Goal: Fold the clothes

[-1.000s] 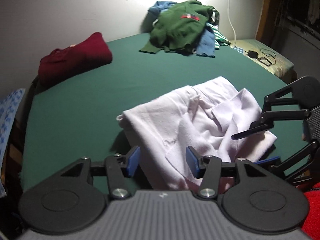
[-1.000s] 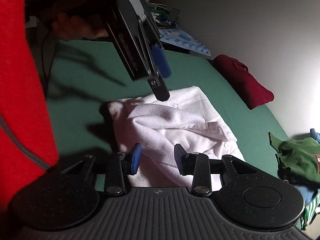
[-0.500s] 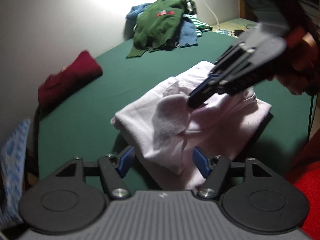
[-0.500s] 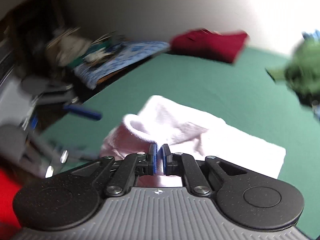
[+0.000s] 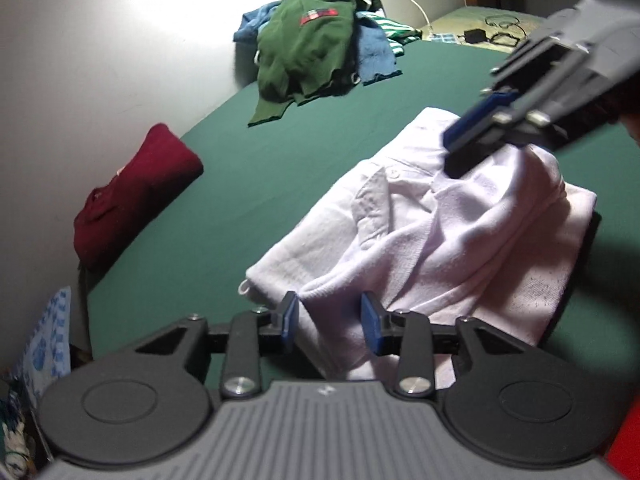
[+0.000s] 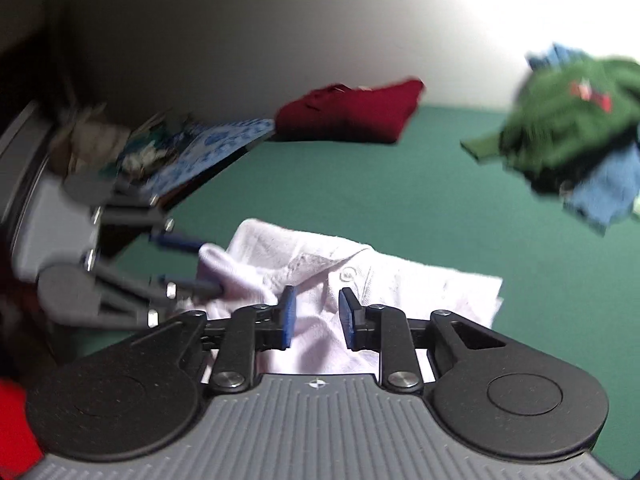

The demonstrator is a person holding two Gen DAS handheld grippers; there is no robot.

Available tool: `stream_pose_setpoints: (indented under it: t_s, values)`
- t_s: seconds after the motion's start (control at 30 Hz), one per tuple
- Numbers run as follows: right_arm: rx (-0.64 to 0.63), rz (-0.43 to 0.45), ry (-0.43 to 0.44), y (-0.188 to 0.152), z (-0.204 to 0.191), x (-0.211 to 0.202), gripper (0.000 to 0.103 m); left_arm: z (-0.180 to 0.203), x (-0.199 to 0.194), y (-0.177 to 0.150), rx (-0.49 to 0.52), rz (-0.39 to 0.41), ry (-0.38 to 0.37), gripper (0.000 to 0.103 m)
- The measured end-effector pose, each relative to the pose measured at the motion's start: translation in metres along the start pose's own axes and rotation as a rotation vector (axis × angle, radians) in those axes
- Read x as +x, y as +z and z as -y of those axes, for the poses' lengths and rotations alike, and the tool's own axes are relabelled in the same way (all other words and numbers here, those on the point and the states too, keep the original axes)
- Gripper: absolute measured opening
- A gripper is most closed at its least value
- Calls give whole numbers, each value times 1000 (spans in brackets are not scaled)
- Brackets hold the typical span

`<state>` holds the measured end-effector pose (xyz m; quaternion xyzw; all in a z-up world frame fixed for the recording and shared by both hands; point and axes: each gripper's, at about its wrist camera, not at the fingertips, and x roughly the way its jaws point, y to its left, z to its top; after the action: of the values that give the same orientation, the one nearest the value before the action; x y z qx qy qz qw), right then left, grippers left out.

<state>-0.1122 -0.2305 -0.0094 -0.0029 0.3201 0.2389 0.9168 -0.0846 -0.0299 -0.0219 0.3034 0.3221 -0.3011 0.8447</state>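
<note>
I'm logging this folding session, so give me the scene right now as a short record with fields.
surface: green table
being folded: white shirt, partly folded, collar up
left claw: closing, shirt edge between its pads
right claw: opening, over the shirt, not gripping it
folded: maroon garment by the wall
unfolded: pile at the far end, green top uppermost, blue under it

White shirt (image 5: pixel 460 248): soft knit cloth, matt, slightly nubby. Desk (image 5: pixel 280 184): smooth matt green fabric. Claw pads (image 5: pixel 289 320): blue rubbery; arms matt black plastic, shiny metal screws.
</note>
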Motion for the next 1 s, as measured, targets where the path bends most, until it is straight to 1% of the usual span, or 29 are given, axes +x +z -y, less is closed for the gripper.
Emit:
stream_pose_setpoints:
  t_s: [0.03,0.07,0.13,0.27,0.3,0.33,0.37,0.4,0.43,0.47,0.53,0.6,0.67,0.7,0.73,0.77,0.8,0.83,0.87,0.9,0.97,1.0]
  values:
    - [-69,4,-9,-3,-7,-5,32,-4,-2,-2,-10,3,1,50]
    - [-128,-2,-15,-6,-14,-3,32,-7,-3,-2,-14,6,-1,51]
    - [-239,-13,-39,-11,-27,6,33,-12,-6,-3,-21,10,-5,52]
    - [-415,-11,-84,-16,-45,29,34,-12,-12,-3,8,19,1,51]
    - [-455,-13,-86,-17,-49,35,35,-10,-16,-3,17,27,-1,53]
    - [-496,-16,-88,-18,-53,40,35,-8,-19,-4,25,35,-3,59]
    - [-533,-21,-93,-18,-57,45,35,-6,-23,-5,35,42,-3,63]
    - [-543,-30,-87,-16,-58,49,29,-4,-26,-6,44,47,2,66]
    - [-516,-42,-64,-11,-55,51,8,-3,-29,-7,49,48,4,67]
    - [-453,-43,-30,-5,-50,49,4,-2,-31,-8,55,48,5,67]
    - [-300,-31,41,11,-34,44,4,0,-36,-9,64,54,1,66]
    - [-158,-24,92,24,-15,40,4,5,-39,-8,81,65,-8,66]
    - [-6,-22,142,35,6,36,4,11,-34,-5,102,65,-10,63]
    - [59,-31,167,38,15,37,5,14,-29,-3,113,62,-9,59]
    - [103,-43,188,39,21,37,5,18,-25,-1,123,58,-8,55]
    - [147,-54,210,39,27,38,5,21,-19,1,132,50,-4,53]
    - [184,-66,227,39,32,39,5,23,-14,3,136,44,-2,51]
    - [200,-77,229,38,35,40,5,21,-12,4,134,40,-8,47]
    - [208,-82,224,36,37,42,5,20,-9,6,132,36,-14,46]
    - [216,-83,222,35,38,42,5,19,-6,8,129,33,-20,45]
    - [234,-74,233,30,37,39,5,16,-1,9,130,19,-26,39]
    - [238,-70,237,28,35,37,5,13,1,10,129,8,-27,32]
